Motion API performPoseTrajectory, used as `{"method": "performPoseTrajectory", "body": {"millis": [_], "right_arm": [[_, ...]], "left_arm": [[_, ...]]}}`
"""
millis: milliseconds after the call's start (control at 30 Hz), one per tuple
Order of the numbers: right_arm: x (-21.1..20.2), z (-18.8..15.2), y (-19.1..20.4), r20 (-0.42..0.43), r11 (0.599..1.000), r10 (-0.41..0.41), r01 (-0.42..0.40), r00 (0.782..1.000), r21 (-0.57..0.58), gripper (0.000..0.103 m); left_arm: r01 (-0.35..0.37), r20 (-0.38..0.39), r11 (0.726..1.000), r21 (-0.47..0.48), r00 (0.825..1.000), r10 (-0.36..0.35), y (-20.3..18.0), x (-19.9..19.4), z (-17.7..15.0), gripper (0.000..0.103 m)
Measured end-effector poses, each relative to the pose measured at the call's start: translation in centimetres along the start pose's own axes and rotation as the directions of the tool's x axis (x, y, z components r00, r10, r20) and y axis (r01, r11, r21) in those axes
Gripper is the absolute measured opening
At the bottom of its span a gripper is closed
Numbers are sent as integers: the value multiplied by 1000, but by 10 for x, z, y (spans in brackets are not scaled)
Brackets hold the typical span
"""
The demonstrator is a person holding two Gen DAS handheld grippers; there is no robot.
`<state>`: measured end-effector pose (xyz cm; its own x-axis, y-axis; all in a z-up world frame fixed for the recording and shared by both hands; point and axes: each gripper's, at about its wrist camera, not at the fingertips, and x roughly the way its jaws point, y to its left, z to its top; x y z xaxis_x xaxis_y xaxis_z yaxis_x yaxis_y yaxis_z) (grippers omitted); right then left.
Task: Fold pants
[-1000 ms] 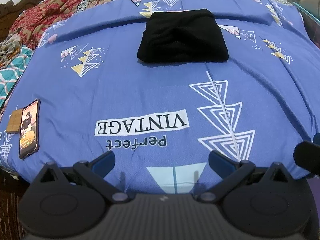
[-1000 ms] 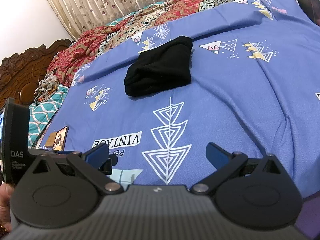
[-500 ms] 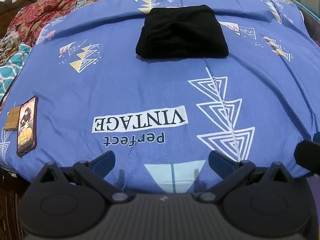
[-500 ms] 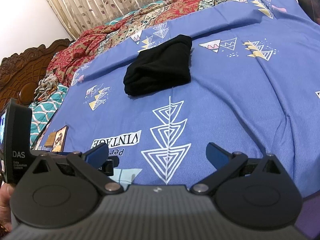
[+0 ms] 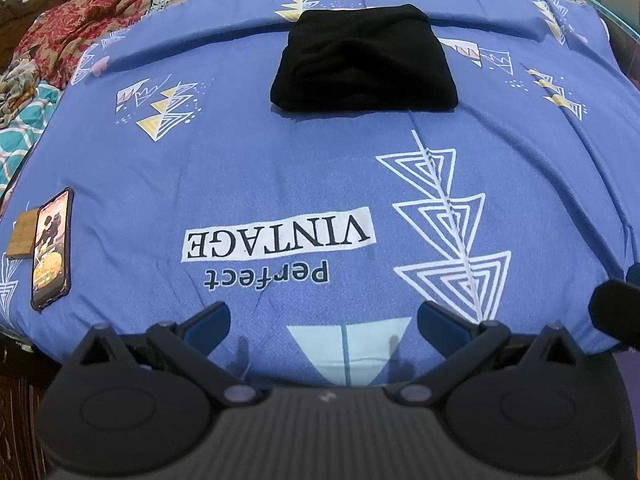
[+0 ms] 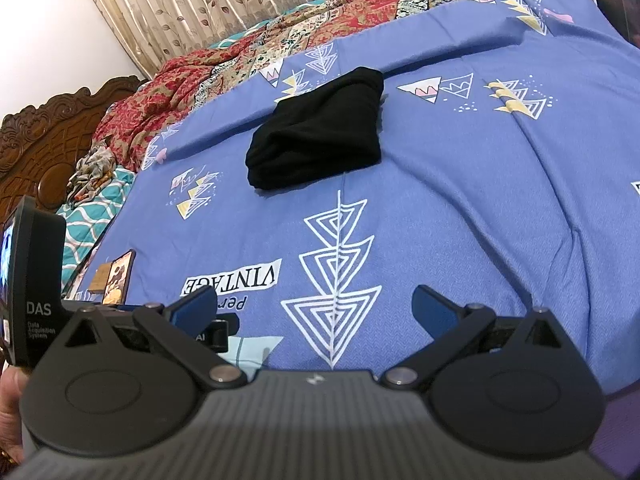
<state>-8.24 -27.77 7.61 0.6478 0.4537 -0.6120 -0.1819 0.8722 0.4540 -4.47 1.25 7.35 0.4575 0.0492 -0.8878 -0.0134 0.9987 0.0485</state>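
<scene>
— Where are the pants?

— The black pants (image 5: pixel 364 60) lie folded in a neat pile on the far part of the blue bedspread (image 5: pixel 260 168), well away from both claws.

— And the claws?

— The left claw (image 5: pixel 323 322) is wide open at the near edge, holding nothing. The right claw (image 6: pixel 314 306) is wide open too, and empty.

— Anything else?

— A phone (image 5: pixel 52 248) lies at the near left, touching a small wooden block (image 5: pixel 22 236).

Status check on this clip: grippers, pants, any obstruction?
Left gripper open, empty. Right gripper open, empty. Black pants folded on blue bedsheet, untouched. Path clear.
</scene>
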Motion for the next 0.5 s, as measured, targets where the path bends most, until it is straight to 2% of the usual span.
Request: {"method": "performPoseTrajectory", "body": {"millis": [500], "right_arm": [[4, -1, -4, -3, 1000, -5, 5, 1000, -3, 103]], "left_arm": [[29, -27, 1000, -11, 999, -29, -1, 7, 6, 103]]}}
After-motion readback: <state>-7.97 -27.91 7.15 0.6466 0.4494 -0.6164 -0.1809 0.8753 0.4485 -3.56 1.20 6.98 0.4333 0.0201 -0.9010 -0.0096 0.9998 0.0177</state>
